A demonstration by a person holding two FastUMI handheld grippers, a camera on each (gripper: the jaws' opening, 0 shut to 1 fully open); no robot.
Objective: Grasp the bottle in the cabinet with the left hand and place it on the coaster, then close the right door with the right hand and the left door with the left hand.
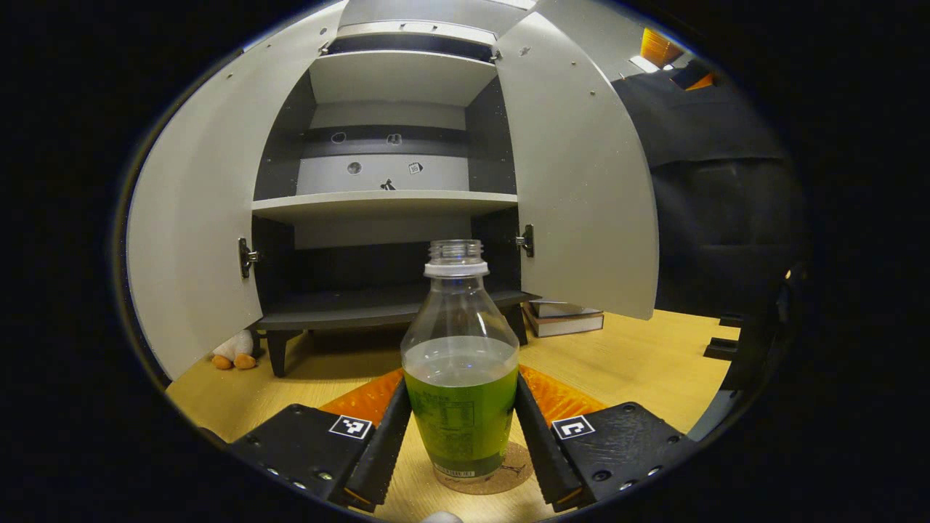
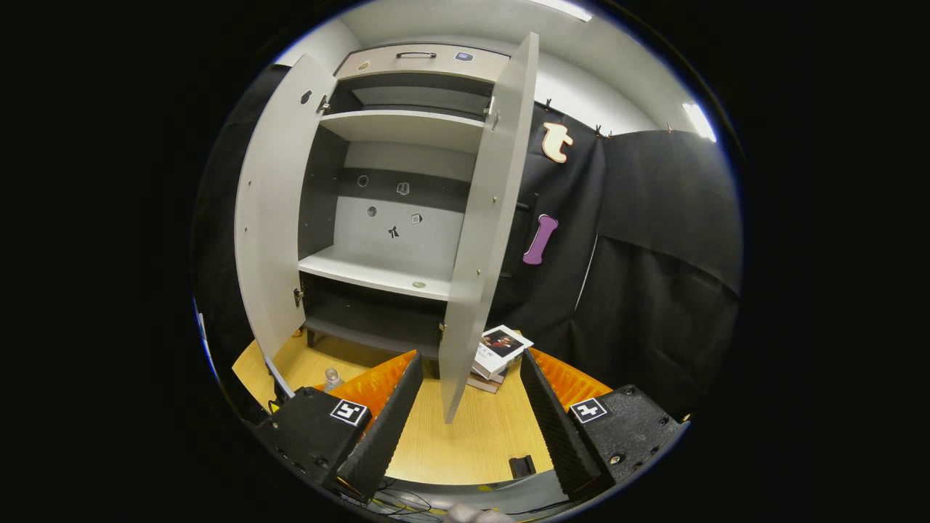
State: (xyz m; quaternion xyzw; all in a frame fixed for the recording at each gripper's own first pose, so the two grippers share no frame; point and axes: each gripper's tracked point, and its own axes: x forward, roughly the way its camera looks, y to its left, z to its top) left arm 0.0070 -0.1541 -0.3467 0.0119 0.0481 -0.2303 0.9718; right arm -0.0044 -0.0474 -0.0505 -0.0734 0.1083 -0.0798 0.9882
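Note:
A clear uncapped bottle [image 1: 460,363], part full of green drink, stands upright on a round cork coaster [image 1: 510,476] on the wooden table. My left gripper [image 1: 463,385] is shut on it, one finger pressed to each side of the bottle. Behind it the grey cabinet [image 1: 385,205] has both doors swung wide: left door [image 1: 196,240] and right door [image 1: 581,181]. In the right gripper view my right gripper [image 2: 470,356] is open and holds nothing. The right door's edge [image 2: 479,240] stands just ahead of it, between its fingers. The bottle's neck [image 2: 333,378] peeks out by its left finger.
A stack of books [image 1: 563,319] lies on the table [image 1: 639,356] under the right door, also seen as books [image 2: 500,349]. A plush toy [image 1: 234,352] sits below the left door. The cabinet shelf [image 2: 378,272] carries only a small disc.

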